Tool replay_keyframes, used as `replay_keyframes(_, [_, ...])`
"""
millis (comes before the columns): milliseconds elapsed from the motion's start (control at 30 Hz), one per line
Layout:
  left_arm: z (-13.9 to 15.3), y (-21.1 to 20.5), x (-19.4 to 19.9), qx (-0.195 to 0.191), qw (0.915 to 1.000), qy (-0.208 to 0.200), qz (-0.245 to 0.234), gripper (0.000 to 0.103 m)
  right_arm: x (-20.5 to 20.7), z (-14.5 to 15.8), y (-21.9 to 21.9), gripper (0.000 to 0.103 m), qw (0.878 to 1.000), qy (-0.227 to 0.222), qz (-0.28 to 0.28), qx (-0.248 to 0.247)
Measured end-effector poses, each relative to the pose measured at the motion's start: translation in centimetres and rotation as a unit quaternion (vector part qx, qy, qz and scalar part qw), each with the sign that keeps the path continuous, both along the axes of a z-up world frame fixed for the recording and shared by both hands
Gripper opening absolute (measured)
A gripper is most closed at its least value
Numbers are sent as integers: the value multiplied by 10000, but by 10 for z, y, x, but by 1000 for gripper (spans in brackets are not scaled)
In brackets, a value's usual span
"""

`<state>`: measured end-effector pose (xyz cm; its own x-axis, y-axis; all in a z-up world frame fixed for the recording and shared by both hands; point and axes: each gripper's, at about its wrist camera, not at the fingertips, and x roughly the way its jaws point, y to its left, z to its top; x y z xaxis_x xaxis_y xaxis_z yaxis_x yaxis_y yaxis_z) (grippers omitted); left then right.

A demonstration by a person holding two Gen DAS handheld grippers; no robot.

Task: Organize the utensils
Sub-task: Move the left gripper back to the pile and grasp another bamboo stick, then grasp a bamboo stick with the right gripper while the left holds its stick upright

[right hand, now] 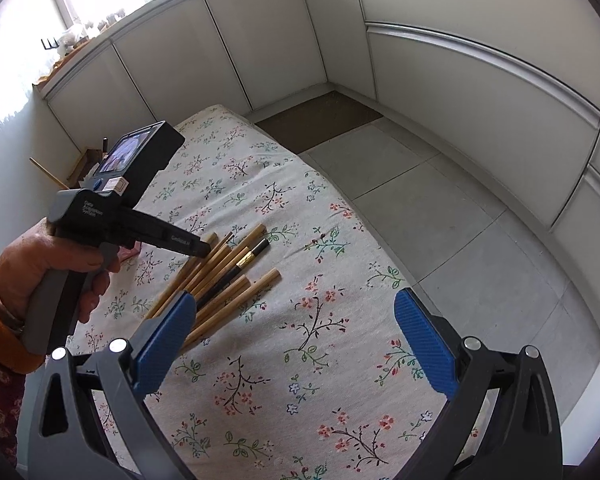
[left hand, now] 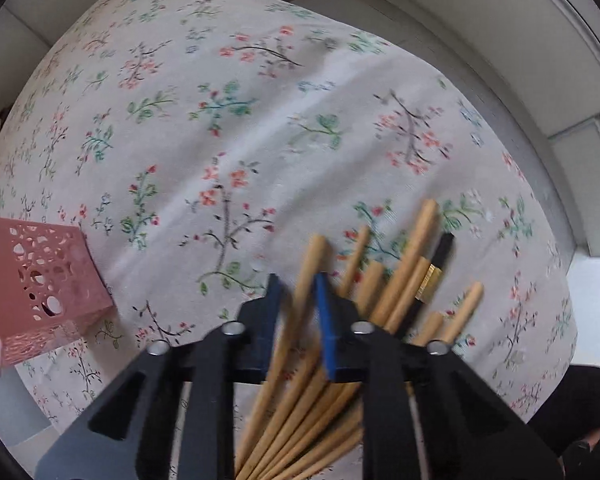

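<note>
A pile of wooden chopsticks (left hand: 396, 280) lies fanned out on the floral tablecloth (left hand: 219, 120), with one black chopstick (left hand: 440, 264) with a gold band among them. My left gripper (left hand: 297, 284) points down onto the pile, its blue pads pressed on one wooden chopstick (left hand: 306, 264) at the pile's left side. A pink perforated holder (left hand: 43, 284) stands on the cloth to the left. In the right wrist view the pile of chopsticks (right hand: 227, 276) lies under the left gripper (right hand: 203, 248). My right gripper (right hand: 295, 300) hovers open nearer the front, with nothing between its fingers.
A hand (right hand: 39, 264) with an orange sleeve holds the left gripper's handle. The table's right edge (right hand: 380, 240) drops to a grey tiled floor (right hand: 440, 208) with a brown mat (right hand: 320, 120). White cabinet panels (right hand: 219, 48) line the walls. A wooden box (right hand: 87, 160) stands beyond the table's far left.
</note>
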<state>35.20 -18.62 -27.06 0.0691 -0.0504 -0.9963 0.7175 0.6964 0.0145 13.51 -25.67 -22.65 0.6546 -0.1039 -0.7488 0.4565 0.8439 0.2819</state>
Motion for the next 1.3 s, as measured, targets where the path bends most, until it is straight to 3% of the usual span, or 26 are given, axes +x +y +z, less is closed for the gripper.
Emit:
replay_keyframes(167, [0, 28, 9, -580, 9959, 279, 632, 12, 6, -8, -4, 97, 9989, 126, 43, 456])
replay_keyframes(300, [6, 79, -3, -1085, 9869, 59, 1196, 11, 21, -15, -3, 97, 9979, 433, 76, 472])
replay_keyframes(467, [47, 164, -44, -2471, 9520, -142, 1801, 7, 52, -28, -12, 92, 9852, 929, -328, 1400])
replay_keyframes(567, [83, 204, -82, -3022, 9352, -553, 1759, 7, 77, -42, -8, 73, 9678, 1418, -470, 2027])
replay_keyframes(633, [108, 219, -104, -3323, 9242, -927, 1640, 7, 89, -49, -2, 56, 9629, 1629, -559, 2076])
replay_keyframes(767, [152, 233, -131, -3951, 8937, -1527, 1477, 7, 95, -63, 1, 42, 9556, 1853, -973, 2076])
replay_keyframes(867, [170, 245, -139, -4248, 8770, -1752, 1406, 7, 102, -74, 3, 33, 9476, 1981, -1168, 2216])
replay_keyframes(967, [179, 252, -145, -4374, 8678, -1882, 1422, 7, 110, -75, 6, 30, 9474, 2000, -1366, 2094])
replay_keyframes(1100, [191, 262, -153, -4538, 8553, -2028, 1460, 7, 122, -76, 14, 11, 9471, 2235, -1439, 1800])
replay_keyframes(1233, [199, 271, -158, -4707, 8439, -2114, 1470, 7, 119, -73, 26, 11, 9578, 2103, -1380, 1392])
replay_keyframes(1300, [199, 273, -158, -4734, 8400, -2156, 1543, 7, 115, -74, 26, 10, 9613, 1863, -1222, 1621])
